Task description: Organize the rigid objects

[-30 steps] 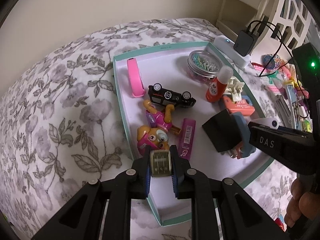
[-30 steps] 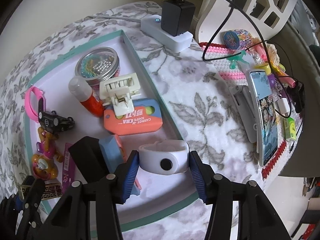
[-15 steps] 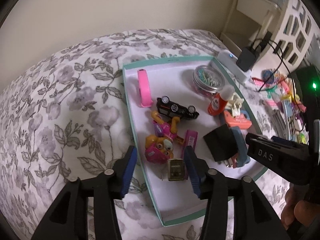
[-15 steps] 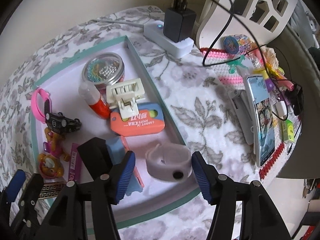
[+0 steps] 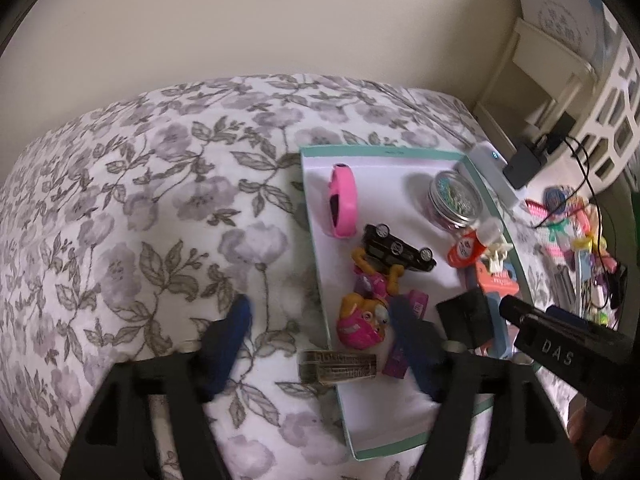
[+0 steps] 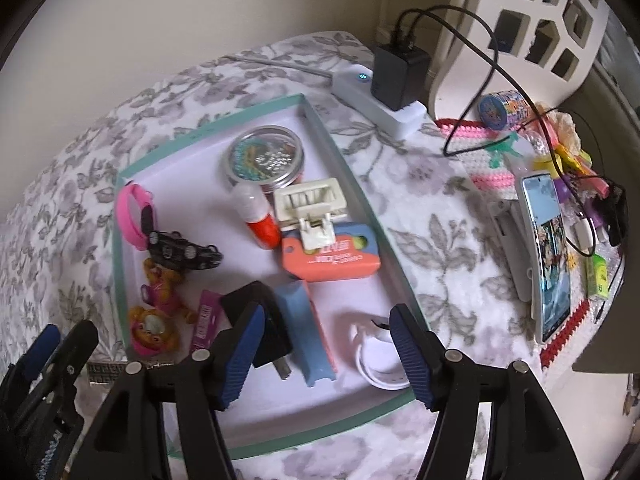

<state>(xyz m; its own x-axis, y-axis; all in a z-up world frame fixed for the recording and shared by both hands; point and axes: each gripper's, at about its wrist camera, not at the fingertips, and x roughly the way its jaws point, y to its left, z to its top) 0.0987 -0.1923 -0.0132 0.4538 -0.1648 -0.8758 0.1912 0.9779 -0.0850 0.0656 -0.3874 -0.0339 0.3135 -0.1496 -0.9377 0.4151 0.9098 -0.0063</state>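
A teal-rimmed white tray [image 5: 316, 264] [image 6: 348, 184] lies on the floral bedspread and holds several small items. My left gripper [image 5: 320, 308] hovers over the tray's near left rim with its jaws opening. Below it, untouched, a small gold patterned block [image 5: 340, 366] rests across that rim. My right gripper [image 6: 328, 312] hangs over the tray's near right corner, jaws opening too. A white band [image 6: 376, 360] lies loose in the tray by its right finger. A pup figure [image 5: 364, 316], black toy car [image 5: 396, 248] and pink band [image 5: 342, 208] sit in the tray.
Also in the tray are a tin of clips [image 6: 264, 160], a red glue bottle [image 6: 260, 220], a white clip [image 6: 312, 204], an orange case [image 6: 330, 256] and a black block [image 6: 264, 320]. A power strip [image 6: 380, 96], a phone [image 6: 550, 256] and bright clutter lie to the right.
My left gripper let go of the gold block, spread wide and drew back up. My right gripper released the white band, which dropped into the tray, and rose a little.
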